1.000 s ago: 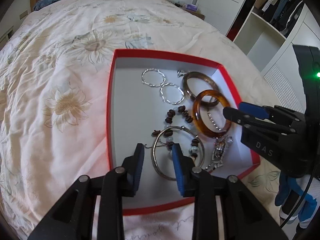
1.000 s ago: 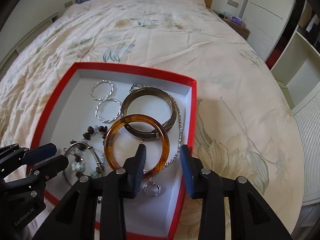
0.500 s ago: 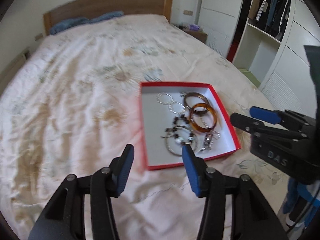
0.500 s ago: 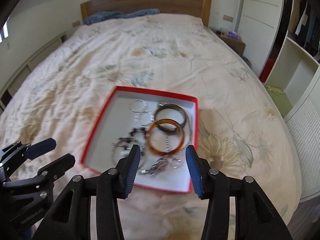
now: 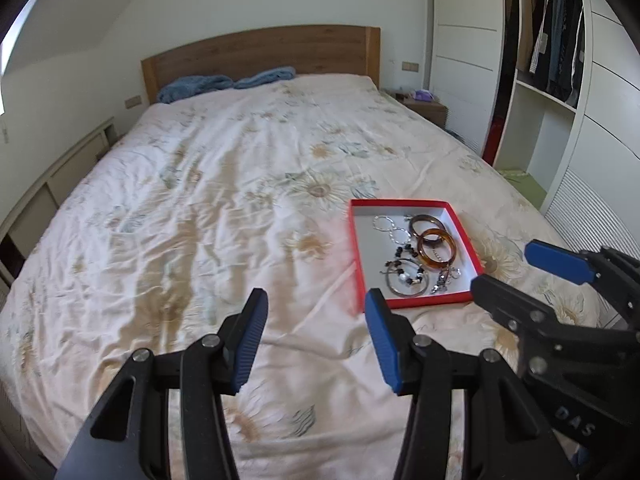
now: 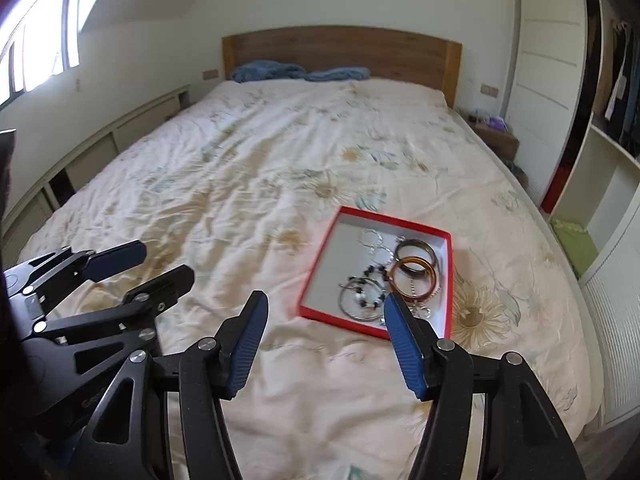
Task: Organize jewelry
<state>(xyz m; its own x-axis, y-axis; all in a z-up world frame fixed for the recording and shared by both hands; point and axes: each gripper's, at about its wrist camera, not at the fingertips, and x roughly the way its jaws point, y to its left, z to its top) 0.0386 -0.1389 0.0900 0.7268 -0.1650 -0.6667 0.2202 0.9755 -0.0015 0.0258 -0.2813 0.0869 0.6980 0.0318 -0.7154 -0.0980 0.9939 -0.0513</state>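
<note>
A red-rimmed box [image 5: 354, 248] [image 6: 320, 264] with a white floor lies on the floral bedspread [image 5: 200, 208]. In it are an amber bangle [image 5: 434, 266] [image 6: 414, 260], a dark bangle [image 5: 426, 219], two twisted silver rings [image 5: 375, 222], a beaded bracelet, a silver hoop [image 5: 406, 293] and small silver pieces. My left gripper [image 5: 316, 304] [image 6: 166, 260] hangs open over the bedspread, left of the box and nearer than it, with nothing in it. My right gripper [image 6: 326, 304] [image 5: 502, 265] hovers in front of the box, its jaws opening with nothing between them.
A wooden headboard [image 5: 260, 56] with blue bedding [image 5: 224, 82] stands at the far end. A nightstand [image 5: 424, 106] and a white wardrobe with hanging clothes [image 5: 552, 60] line the right side. Low cabinets [image 6: 100, 148] run along the left wall under a window.
Both grippers have pulled back and up from just over the box, which now looks small and farther off. Both sets of jaws have widened. The jewelry lies as before.
</note>
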